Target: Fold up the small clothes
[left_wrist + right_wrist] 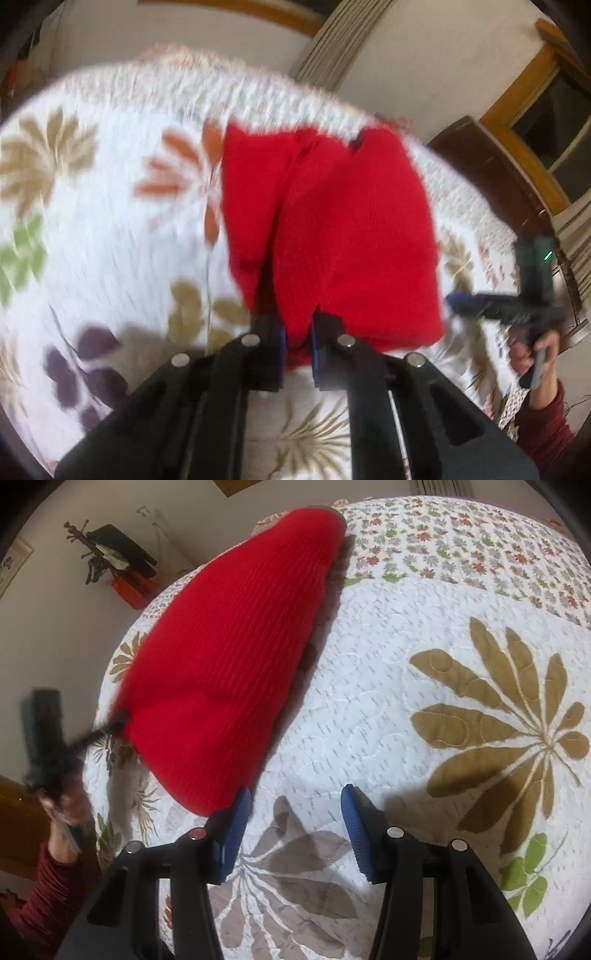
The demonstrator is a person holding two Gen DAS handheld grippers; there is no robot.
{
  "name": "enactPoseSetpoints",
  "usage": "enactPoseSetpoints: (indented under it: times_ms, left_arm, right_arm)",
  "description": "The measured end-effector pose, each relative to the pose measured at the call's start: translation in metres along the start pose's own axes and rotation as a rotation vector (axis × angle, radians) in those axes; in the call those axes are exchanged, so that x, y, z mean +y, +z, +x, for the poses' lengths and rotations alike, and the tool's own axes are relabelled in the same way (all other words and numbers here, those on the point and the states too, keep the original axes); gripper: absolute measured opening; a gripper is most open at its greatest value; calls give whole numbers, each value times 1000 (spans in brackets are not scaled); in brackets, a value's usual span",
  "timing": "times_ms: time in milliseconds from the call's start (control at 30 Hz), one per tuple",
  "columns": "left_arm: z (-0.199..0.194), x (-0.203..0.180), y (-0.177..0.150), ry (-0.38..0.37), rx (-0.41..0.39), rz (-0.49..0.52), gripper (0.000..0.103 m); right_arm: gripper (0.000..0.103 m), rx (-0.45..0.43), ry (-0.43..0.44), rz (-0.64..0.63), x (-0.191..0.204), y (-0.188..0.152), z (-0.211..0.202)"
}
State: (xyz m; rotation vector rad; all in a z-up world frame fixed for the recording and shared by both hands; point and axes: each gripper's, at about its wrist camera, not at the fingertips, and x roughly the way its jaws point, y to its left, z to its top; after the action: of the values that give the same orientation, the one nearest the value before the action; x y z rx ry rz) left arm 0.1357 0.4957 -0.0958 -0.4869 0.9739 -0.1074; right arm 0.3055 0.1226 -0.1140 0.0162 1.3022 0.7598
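Note:
A red knitted garment (332,229) lies partly lifted over a white floral quilt (110,221). My left gripper (297,343) is shut on its near edge, with red cloth pinched between the blue pads. In the right wrist view the red garment (229,657) rises in a taut sheet toward the left gripper (114,720), which grips its corner. My right gripper (291,816) stands open just beside the garment's lower corner, nothing between its fingers; its left pad (236,819) is at the cloth's edge. The right gripper (458,299) also shows at the right of the left wrist view.
The quilt (406,701) covers a bed. A wooden headboard (491,162) and window frame (535,92) are to the right. A shelf with dark items and an orange box (129,587) hangs on the wall. A hand (66,805) with a red sleeve holds the left gripper.

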Motion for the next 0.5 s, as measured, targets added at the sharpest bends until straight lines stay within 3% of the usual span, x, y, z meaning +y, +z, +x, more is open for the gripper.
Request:
enactPoseSetpoints:
  times_ms: [133, 267, 300, 333, 367, 400, 500]
  left_arm:
    - [13, 1, -2, 12, 8, 10, 9]
    - [9, 3, 1, -2, 10, 8, 10]
    - [6, 4, 1, -5, 9, 9, 10]
    - [2, 6, 1, -8, 9, 8, 10]
    - [1, 4, 1, -5, 6, 12, 10]
    - [-1, 1, 0, -2, 3, 21, 10]
    - [1, -10, -4, 0, 5, 44, 10]
  right_arm:
    - [65, -7, 85, 38, 11, 7, 5]
    - [65, 56, 120, 28, 27, 9, 29]
    - [60, 66, 106, 24, 31, 9, 36]
    - [40, 68, 93, 9, 35, 7, 42]
    - [23, 84, 141, 10, 35, 7, 46]
    - [14, 90, 173, 21, 35, 7, 45]
    - [11, 55, 129, -40, 41, 6, 29]
